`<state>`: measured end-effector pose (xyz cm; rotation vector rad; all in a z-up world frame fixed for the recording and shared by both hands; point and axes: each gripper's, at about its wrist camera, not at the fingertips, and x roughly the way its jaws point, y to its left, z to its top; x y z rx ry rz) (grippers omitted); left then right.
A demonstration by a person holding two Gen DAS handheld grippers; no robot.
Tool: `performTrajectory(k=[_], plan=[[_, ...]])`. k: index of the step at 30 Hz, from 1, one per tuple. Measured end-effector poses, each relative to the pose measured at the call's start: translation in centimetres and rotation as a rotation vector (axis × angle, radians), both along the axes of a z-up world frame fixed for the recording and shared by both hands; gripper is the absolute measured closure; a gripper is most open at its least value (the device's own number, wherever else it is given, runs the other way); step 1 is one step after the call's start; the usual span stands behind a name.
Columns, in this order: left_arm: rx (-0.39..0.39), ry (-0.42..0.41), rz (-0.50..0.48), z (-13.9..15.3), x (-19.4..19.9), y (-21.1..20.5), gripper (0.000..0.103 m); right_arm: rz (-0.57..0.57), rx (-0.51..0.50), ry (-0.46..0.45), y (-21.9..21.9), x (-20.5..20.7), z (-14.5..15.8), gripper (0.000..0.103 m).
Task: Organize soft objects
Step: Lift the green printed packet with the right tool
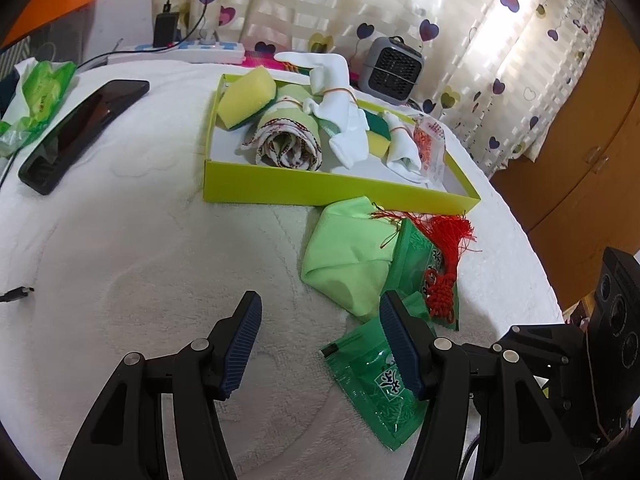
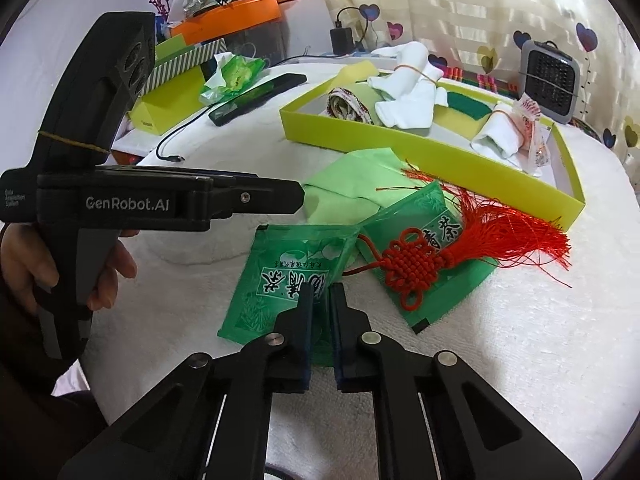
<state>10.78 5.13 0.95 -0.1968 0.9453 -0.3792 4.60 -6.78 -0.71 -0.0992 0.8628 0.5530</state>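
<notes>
Sponges [image 1: 246, 96], rolled cloths [image 1: 288, 140] in green tray [image 1: 320, 192]; right hand-held gripper [image 2: 320, 294] clenched on tea packet [image 2: 280, 276]; left hand-held gripper [image 1: 320, 344] released

Both views are evenly lit by daylight diffused through the curtain [image 1: 460, 20]; edges are bowed and vignetted; focus sharp.

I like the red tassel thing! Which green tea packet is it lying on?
The red knot tassel lies on the far green tea packet, beside the light green cloth. The near green tea packet, bare of it, is pinched by the right gripper.
</notes>
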Motion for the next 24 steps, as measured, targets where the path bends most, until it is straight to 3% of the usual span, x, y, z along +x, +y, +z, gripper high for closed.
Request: performTrajectory(k=[11, 24], plan=[[0.002, -0.006, 0.002, 0.4, 0.2, 0.0, 0.042, -0.026, 0.084, -0.030, -2.1, -0.7, 1.4, 0.100], [-0.011, -0.032, -0.099, 1.7, 0.4, -3.3, 0.042, -0.215, 0.171, -0.085, -8.4, -2.1, 3.8, 0.100]])
